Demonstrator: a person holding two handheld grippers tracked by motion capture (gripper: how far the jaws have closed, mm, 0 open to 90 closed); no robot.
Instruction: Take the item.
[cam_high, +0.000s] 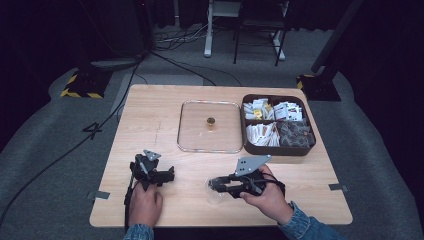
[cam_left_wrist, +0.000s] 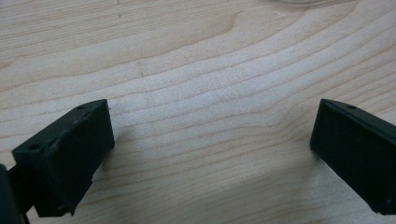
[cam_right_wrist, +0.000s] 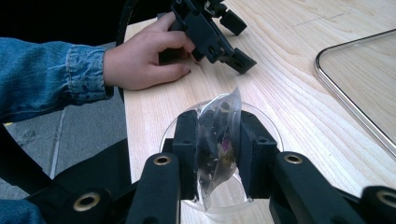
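Note:
My right gripper (cam_right_wrist: 217, 151) is shut on a small clear packet (cam_right_wrist: 215, 140) of dried dark leaves and petals. It holds the packet upright, over the mouth of a clear glass cup (cam_right_wrist: 273, 133). In the high view the right gripper (cam_high: 215, 184) lies low at the table's front middle, above the cup (cam_high: 215, 195). My left gripper (cam_high: 167, 175) rests on the wood at the front left, a hand around it. Its jaws stand wide apart over bare table (cam_left_wrist: 212, 140) with nothing between them. The left gripper (cam_right_wrist: 212, 35) also appears beyond the cup.
A clear square glass lid (cam_high: 195, 127) with a small gold knob (cam_high: 210, 121) lies mid-table. To its right stands a brown compartment box (cam_high: 310, 142) holding several packets. The lid's rim (cam_right_wrist: 348, 100) runs to the right of the cup. The table's front edge is close.

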